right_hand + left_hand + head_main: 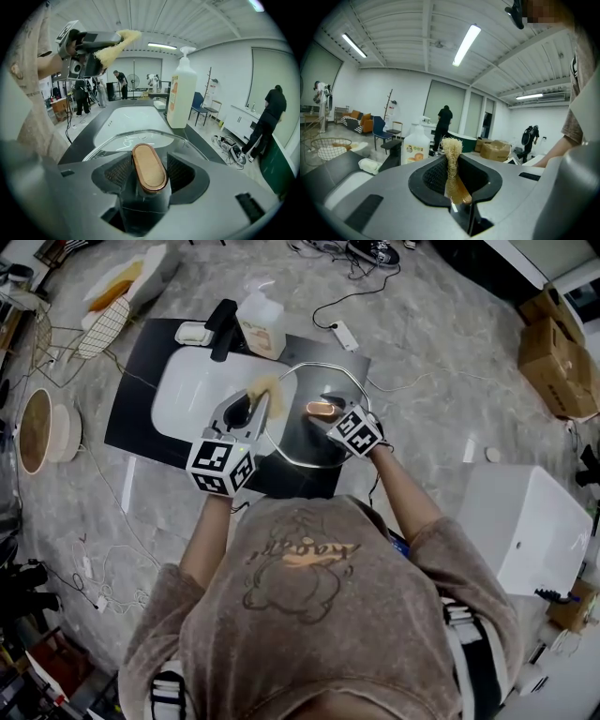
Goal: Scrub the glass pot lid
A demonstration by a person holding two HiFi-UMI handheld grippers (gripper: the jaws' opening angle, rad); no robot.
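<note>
The glass pot lid point(298, 439) lies on the black board right of the white sink point(187, 390), its rim just over the basin edge. My right gripper point(330, 414) is down on its copper-topped knob point(320, 409). In the right gripper view the knob point(149, 168) stands between the jaws and its black stem fills the gap, with the lid's rim point(140, 136) just ahead. My left gripper point(246, 411) is shut on a tan fibre scrubber point(265, 385) held above the lid's left edge. The scrubber point(452, 154) sticks up from the jaws in the left gripper view.
A soap pump bottle point(261, 324) and a black faucet point(221, 329) stand at the sink's far side, beside a white sponge point(192, 332). A wire basket point(56, 343) is at the left, a white box point(525, 521) at the right. Cables trail over the floor.
</note>
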